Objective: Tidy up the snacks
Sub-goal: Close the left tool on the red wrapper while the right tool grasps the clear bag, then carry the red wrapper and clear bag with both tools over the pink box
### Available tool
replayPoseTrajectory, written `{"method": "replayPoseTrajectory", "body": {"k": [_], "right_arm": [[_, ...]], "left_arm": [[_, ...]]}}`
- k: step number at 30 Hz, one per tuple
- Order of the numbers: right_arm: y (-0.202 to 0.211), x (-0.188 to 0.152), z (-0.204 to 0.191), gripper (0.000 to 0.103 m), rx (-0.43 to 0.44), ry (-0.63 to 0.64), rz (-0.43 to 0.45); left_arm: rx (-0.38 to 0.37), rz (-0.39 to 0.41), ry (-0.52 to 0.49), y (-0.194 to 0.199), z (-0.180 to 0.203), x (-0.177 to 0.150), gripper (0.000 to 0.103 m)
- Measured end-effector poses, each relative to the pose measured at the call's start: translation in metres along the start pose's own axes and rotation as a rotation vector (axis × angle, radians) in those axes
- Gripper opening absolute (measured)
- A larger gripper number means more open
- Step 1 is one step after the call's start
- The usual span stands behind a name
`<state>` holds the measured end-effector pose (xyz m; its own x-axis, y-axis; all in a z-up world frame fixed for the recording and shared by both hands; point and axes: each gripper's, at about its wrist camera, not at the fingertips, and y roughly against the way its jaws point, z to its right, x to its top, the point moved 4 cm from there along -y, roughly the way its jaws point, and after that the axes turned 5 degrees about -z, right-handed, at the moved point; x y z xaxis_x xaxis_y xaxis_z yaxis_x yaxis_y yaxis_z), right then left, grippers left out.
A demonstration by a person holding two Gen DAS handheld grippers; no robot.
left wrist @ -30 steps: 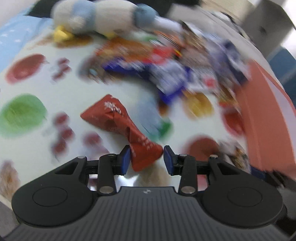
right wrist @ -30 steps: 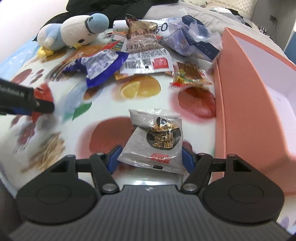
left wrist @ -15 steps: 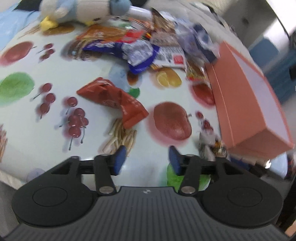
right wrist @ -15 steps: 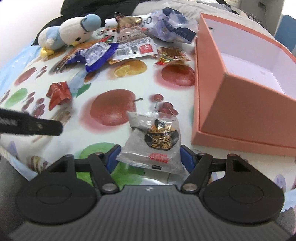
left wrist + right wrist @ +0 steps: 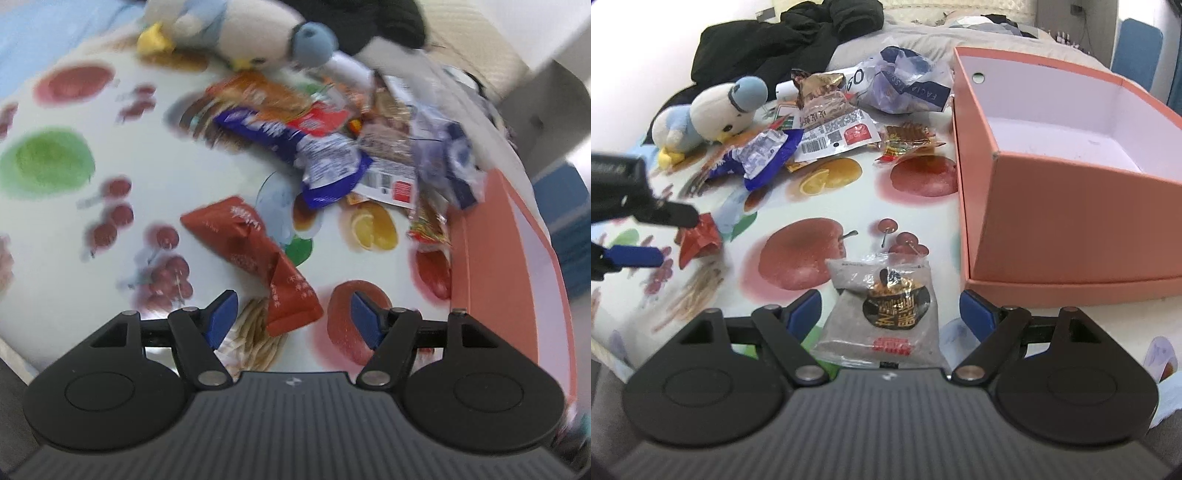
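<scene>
Left tongs [image 5: 291, 314] just opened wide, red packet [image 5: 255, 254] loose between pads on tabletop [image 5: 207, 177], frame centre; right tongs [image 5: 890, 310] opened too, grey packet [image 5: 886, 317] untouched between pads, orange box [image 5: 1071, 229] right

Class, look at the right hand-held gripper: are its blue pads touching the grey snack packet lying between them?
Apart. The right wrist view shows the right hand-held gripper open, tablecloth showing between each blue pad and the grey snack packet.
</scene>
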<state>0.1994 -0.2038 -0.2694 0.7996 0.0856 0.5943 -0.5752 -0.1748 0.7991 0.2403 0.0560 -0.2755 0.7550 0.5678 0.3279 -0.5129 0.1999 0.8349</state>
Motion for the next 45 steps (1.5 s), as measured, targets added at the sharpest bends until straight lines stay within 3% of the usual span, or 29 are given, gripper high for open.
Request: {"method": "replayPoseTrajectory", "body": {"k": [2, 5, 14, 17, 19, 21, 23, 24, 26, 32, 45], "right_arm": [[-0.003, 0.000, -0.003, 0.082, 0.025, 0.017, -0.018], [-0.009, -0.001, -0.009, 0.073, -0.009, 0.065, -0.048], [-0.018, -0.003, -0.009, 0.068, -0.031, 0.089, -0.079], [-0.019, -0.002, -0.010, 0.066, -0.029, 0.105, -0.079], [-0.019, -0.002, -0.012, 0.065, -0.025, 0.122, -0.077], [-0.020, -0.001, -0.012, 0.062, -0.017, 0.132, -0.077], [-0.019, 0.001, -0.013, 0.060, -0.012, 0.140, -0.078], [-0.019, 0.002, -0.013, 0.059, -0.009, 0.138, -0.078], [-0.019, 0.003, -0.012, 0.059, -0.001, 0.123, -0.081], [-0.015, 0.002, -0.007, 0.059, 0.003, 0.092, -0.089], [0.009, 0.000, -0.005, 0.057, 0.012, 0.065, -0.073]], "left_arm": [[-0.020, -0.007, 0.083, -0.009, -0.006, 0.001, 0.072], [-0.011, -0.014, 0.154, -0.015, -0.011, 0.002, 0.072], [0.056, -0.005, 0.150, -0.023, -0.014, 0.012, 0.071], [0.066, -0.005, 0.107, -0.029, -0.008, 0.017, 0.068], [0.117, -0.012, 0.039, -0.034, 0.001, 0.018, 0.061], [0.144, -0.013, -0.025, -0.038, 0.008, 0.019, 0.048], [0.151, -0.016, -0.050, -0.039, 0.010, 0.019, 0.043], [0.148, -0.020, -0.064, -0.040, 0.010, 0.019, 0.034], [0.121, -0.035, -0.071, -0.039, 0.009, 0.018, 0.026], [0.111, -0.012, -0.171, -0.023, 0.015, 0.006, 0.023], [0.033, 0.051, -0.244, 0.020, 0.026, -0.026, 0.018]]}}
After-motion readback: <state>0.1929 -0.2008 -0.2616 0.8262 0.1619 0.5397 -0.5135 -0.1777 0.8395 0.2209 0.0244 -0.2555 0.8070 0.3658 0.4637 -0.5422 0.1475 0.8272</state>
